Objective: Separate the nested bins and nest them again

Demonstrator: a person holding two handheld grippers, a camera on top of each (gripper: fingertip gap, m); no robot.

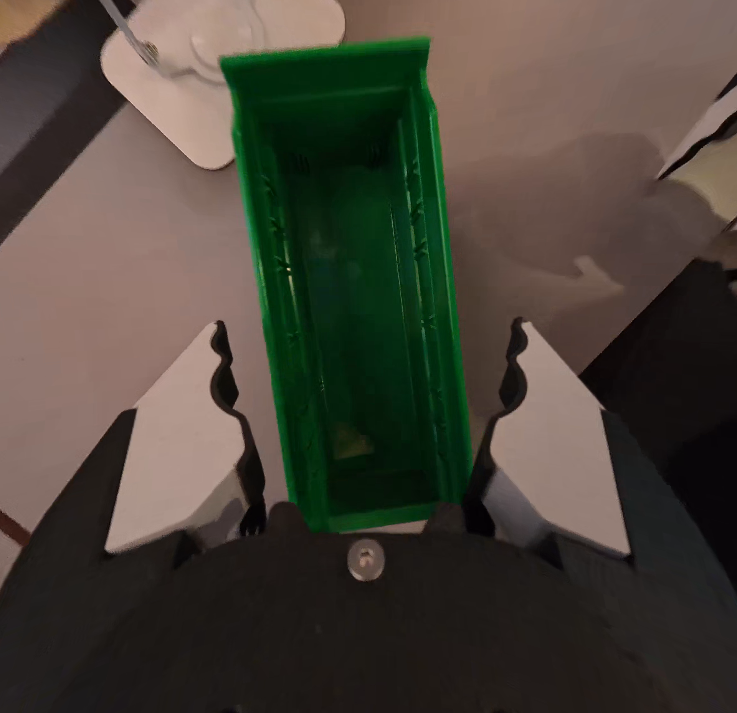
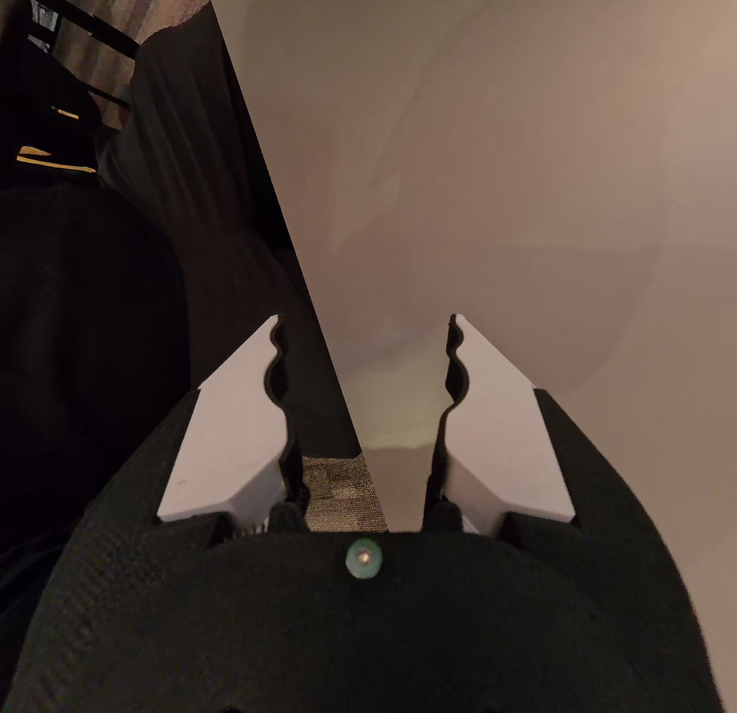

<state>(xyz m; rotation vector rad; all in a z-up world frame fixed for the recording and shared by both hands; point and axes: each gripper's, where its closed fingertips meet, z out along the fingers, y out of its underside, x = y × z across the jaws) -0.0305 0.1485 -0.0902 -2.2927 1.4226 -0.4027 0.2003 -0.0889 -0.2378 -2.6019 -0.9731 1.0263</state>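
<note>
The jaws of the left gripper (image 1: 369,327) are spread wide, straddling the near end of the green bin (image 1: 351,279) with its side walls between the pads; no contact can be confirmed. The bin lies open-side-up on the pale table (image 1: 119,279), and whether a second bin sits nested inside cannot be told. Both walls should be centred before the jaws are closed, so the bin is not skewed. The right gripper (image 2: 365,323) is held moderately open and empty over the table's edge, well away. A white stand base (image 1: 199,95) lies just beyond the bin.
</note>
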